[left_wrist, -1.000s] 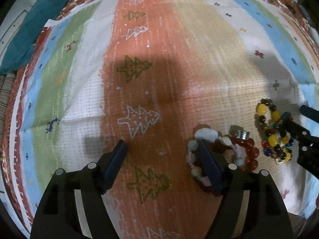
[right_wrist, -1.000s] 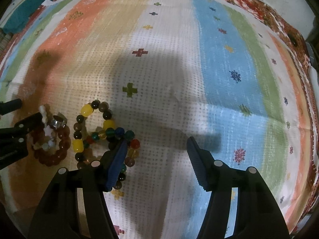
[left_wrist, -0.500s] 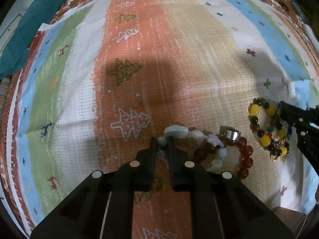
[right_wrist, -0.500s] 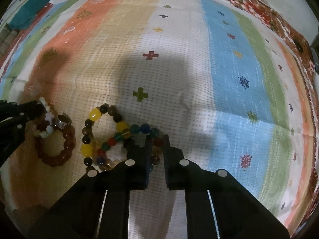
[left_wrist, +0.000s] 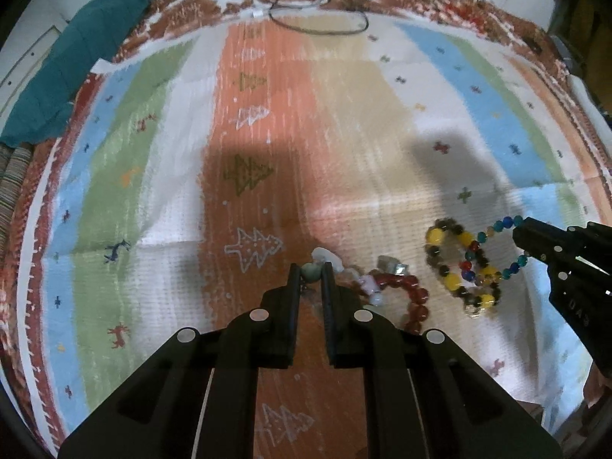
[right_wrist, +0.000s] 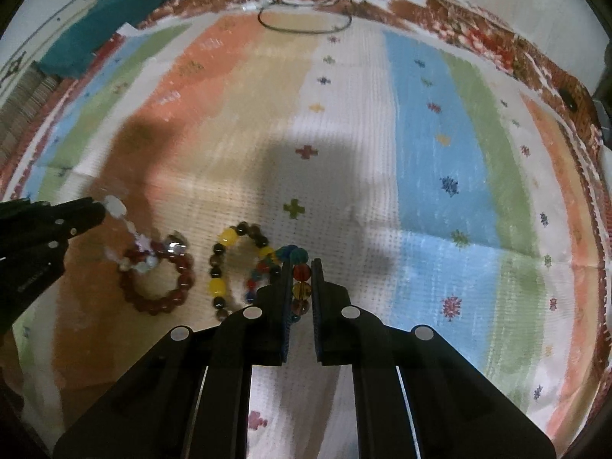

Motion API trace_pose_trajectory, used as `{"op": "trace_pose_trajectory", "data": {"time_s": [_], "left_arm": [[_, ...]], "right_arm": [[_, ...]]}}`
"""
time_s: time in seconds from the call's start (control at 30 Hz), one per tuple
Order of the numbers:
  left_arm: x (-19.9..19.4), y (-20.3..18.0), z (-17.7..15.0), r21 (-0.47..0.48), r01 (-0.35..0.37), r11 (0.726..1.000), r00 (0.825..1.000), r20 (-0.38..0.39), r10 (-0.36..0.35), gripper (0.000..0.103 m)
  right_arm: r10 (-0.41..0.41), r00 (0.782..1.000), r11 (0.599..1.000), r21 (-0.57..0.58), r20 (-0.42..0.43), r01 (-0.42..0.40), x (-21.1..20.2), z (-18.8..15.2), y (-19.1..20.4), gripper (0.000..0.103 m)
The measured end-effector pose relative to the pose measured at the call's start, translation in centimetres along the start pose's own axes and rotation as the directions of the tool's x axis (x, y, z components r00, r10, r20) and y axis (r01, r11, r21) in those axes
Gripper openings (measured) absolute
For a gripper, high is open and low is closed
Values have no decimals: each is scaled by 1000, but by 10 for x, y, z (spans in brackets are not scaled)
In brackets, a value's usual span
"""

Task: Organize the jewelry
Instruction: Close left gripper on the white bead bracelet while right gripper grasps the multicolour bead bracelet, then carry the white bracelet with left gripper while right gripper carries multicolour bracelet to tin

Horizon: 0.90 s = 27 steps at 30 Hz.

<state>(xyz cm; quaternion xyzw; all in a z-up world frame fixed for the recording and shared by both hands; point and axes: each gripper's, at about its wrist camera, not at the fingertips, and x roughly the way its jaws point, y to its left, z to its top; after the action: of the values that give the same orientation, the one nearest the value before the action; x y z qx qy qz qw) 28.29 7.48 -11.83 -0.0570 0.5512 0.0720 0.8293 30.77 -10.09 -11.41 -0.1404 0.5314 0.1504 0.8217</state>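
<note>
My left gripper (left_wrist: 310, 271) is shut on a pale bracelet of white, pink and green beads (left_wrist: 332, 259), lifting one end off the striped cloth; the bracelet also shows in the right wrist view (right_wrist: 132, 235). A dark red bead bracelet (left_wrist: 415, 298) and a silver ring (left_wrist: 392, 264) lie beside it. My right gripper (right_wrist: 301, 269) is shut on a multicoloured small-bead bracelet (right_wrist: 300, 272). A yellow-and-brown bead bracelet (right_wrist: 223, 264) lies just left of it; it also shows in the left wrist view (left_wrist: 455, 264).
A striped cloth (left_wrist: 344, 134) with tree and cross motifs covers the surface. A dark cord loop (left_wrist: 317, 19) lies at the far edge. A teal cloth (left_wrist: 72, 65) lies at the far left. The left gripper's body (right_wrist: 34, 244) shows in the right wrist view.
Both grippers went from open to shut, each on a bracelet. Since then each has lifted its bracelet's end, the pale one leftward and the multicoloured one rightward.
</note>
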Motion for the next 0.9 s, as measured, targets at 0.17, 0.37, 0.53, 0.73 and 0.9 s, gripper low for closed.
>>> {"op": "trace_pose_trajectory", "data": {"time_s": [0.17, 0.37, 0.53, 0.73, 0.9], "left_arm": [[-15, -6, -2, -6, 11, 1000, 999, 35, -11, 10], [-31, -9, -7, -16, 19, 1000, 996, 82, -18, 10], [-48, -10, -10, -25, 22, 999, 993, 116, -19, 10], [-64, -15, -15, -24, 44, 999, 990, 136, -40, 10], [-75, -16, -23, -29, 53, 998, 989, 140, -49, 10]], "right_arm": [[27, 999, 1000, 12, 25, -27, -12, -2, 1, 10], [36, 998, 999, 20, 50, -37, -26, -7, 4, 10], [48, 996, 998, 45, 81, -52, -39, -10, 3, 10], [63, 992, 997, 47, 112, -68, -56, -14, 4, 10], [71, 988, 996, 53, 136, -79, -69, -17, 4, 10]]}}
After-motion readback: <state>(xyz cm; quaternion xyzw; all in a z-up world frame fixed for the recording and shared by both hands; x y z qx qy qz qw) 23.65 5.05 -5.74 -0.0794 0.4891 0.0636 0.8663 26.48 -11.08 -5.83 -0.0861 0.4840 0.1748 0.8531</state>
